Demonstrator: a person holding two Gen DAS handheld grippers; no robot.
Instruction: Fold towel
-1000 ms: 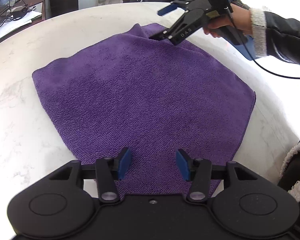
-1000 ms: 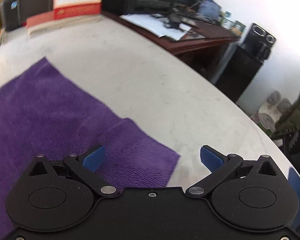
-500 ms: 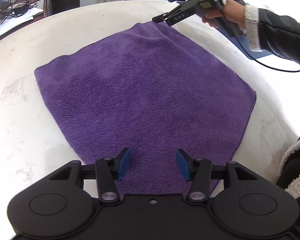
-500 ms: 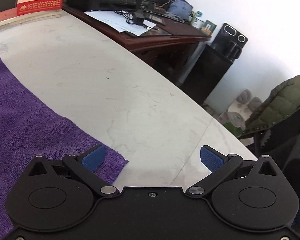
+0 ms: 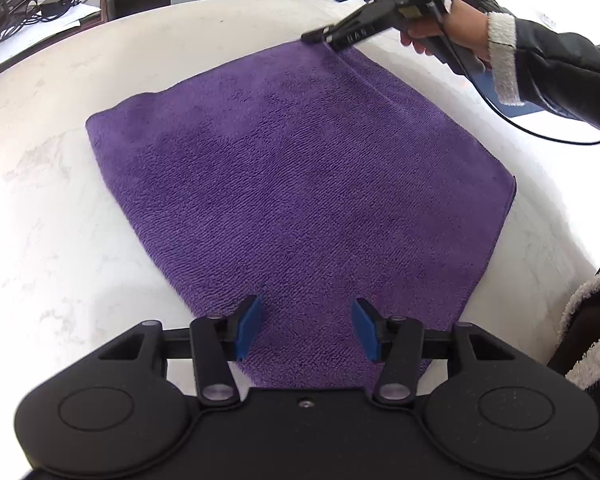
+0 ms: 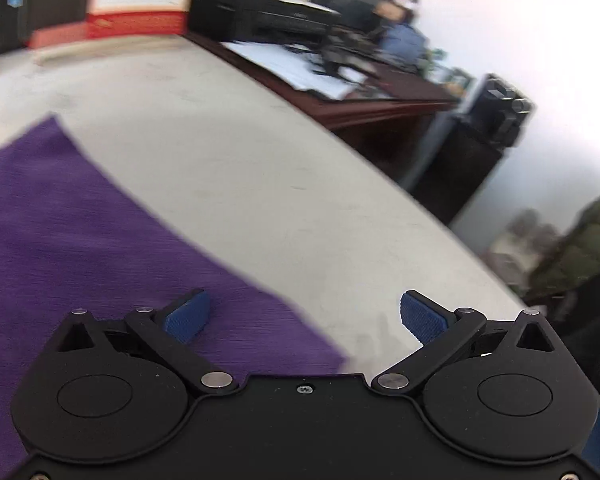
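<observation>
A purple towel (image 5: 300, 184) lies spread flat on the round white marble table (image 5: 40, 200). My left gripper (image 5: 306, 330) hovers over the towel's near corner, open, its blue pads apart above the cloth. At the towel's far corner a hand in a dark sleeve holds my right gripper (image 5: 328, 14), its lower finger tip at the cloth's edge. In the blurred right wrist view, my right gripper (image 6: 306, 314) stands wide open. Its left pad is over the towel (image 6: 80, 240) corner and its right pad is over bare table (image 6: 260, 160).
A black cable (image 5: 540, 132) trails from the right gripper across the table's right side. Beyond the far table edge stand a dark wooden desk (image 6: 360, 84) with papers, a black printer (image 6: 268, 20), a calendar (image 6: 140, 0) and a black cabinet (image 6: 472, 148).
The right gripper moved from on top of the rumpled far corner out to the towel's far tip. That corner now lies flat. The left gripper kept still.
</observation>
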